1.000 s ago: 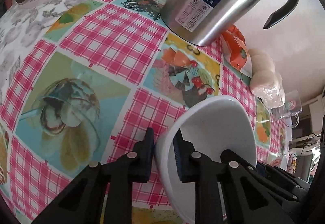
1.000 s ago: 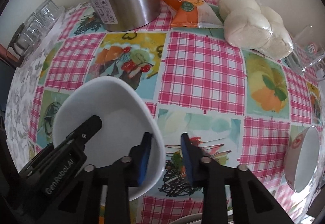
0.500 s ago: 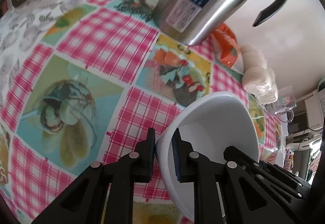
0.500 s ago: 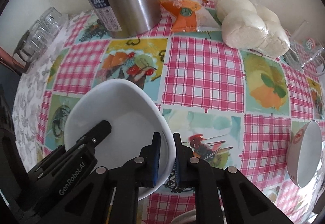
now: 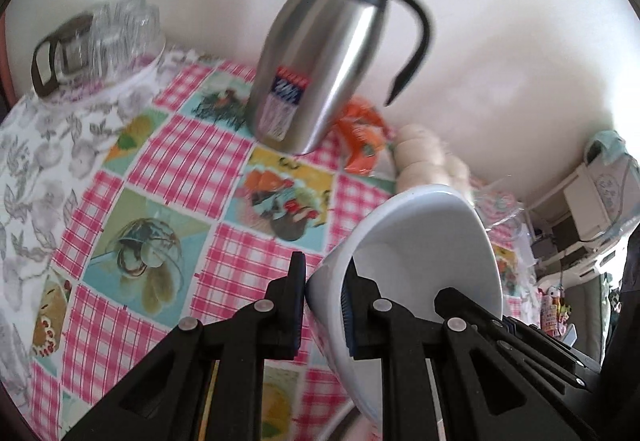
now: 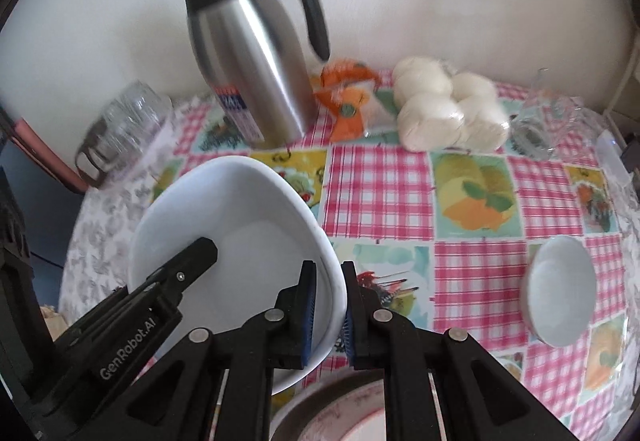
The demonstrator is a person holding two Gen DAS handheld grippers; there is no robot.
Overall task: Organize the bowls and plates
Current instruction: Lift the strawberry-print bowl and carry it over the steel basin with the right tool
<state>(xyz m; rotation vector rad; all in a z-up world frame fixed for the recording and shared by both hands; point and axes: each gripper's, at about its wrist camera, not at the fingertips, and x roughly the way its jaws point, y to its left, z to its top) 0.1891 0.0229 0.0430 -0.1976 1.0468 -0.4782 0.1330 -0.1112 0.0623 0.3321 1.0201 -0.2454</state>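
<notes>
A large white bowl (image 5: 424, 241) is held in the air above the table, tilted, by both grippers. My left gripper (image 5: 324, 305) is shut on its left rim. My right gripper (image 6: 329, 315) is shut on the right rim of the same bowl (image 6: 240, 225); the left gripper's fingers (image 6: 188, 265) show inside the bowl. A small white bowl (image 6: 560, 291) sits on the tablecloth at the right. The rim of a plate (image 6: 340, 413) shows below the right gripper at the bottom edge.
A steel thermos jug (image 6: 256, 65) stands at the back by the wall. An orange snack packet (image 6: 348, 101), a bag of white buns (image 6: 444, 109) and a glass mug (image 6: 540, 125) lie right of it. Glass cups (image 5: 100, 37) stand at the back left.
Both grippers have lifted the large bowl up and pulled back, so the jug and wall now show in full. The right gripper closed on the rim during this time.
</notes>
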